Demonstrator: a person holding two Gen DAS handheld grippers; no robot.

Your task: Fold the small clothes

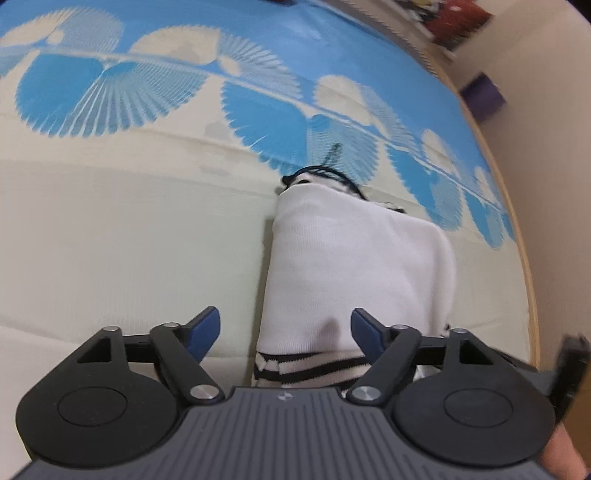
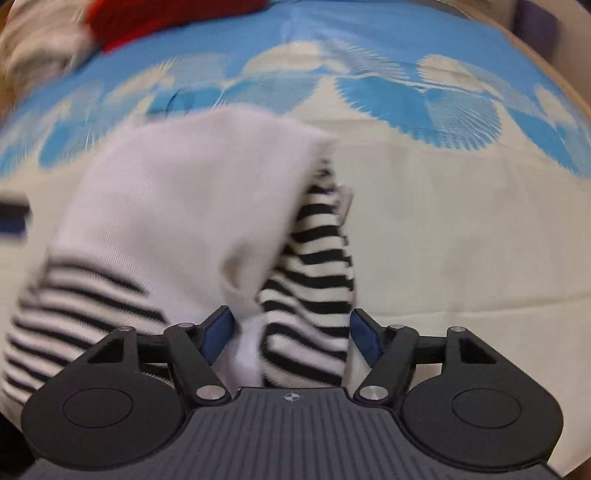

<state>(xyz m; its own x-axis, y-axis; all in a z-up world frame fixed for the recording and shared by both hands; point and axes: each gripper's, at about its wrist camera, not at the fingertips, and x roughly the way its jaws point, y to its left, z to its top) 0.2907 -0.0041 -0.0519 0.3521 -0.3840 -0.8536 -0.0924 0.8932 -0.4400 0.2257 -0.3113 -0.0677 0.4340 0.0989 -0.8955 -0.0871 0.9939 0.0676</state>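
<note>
- The small garment [image 1: 354, 266], white with black-and-white striped parts, lies folded on the mat [image 1: 129, 240], whose far half carries blue fan shapes.
- The left gripper [image 1: 284, 328] hangs over the garment's near striped hem, its blue pads spread wide and gripping nothing.
- The right gripper [image 2: 291, 332] has its jaws apart; a striped sleeve [image 2: 314, 280] lies between the pads, unpinched.
- Far off at the mat's edge sit something red [image 2: 155, 18] and a purple box [image 1: 484, 96], both blurred.

Even soft light; motion blur; fisheye-warped edges.
</note>
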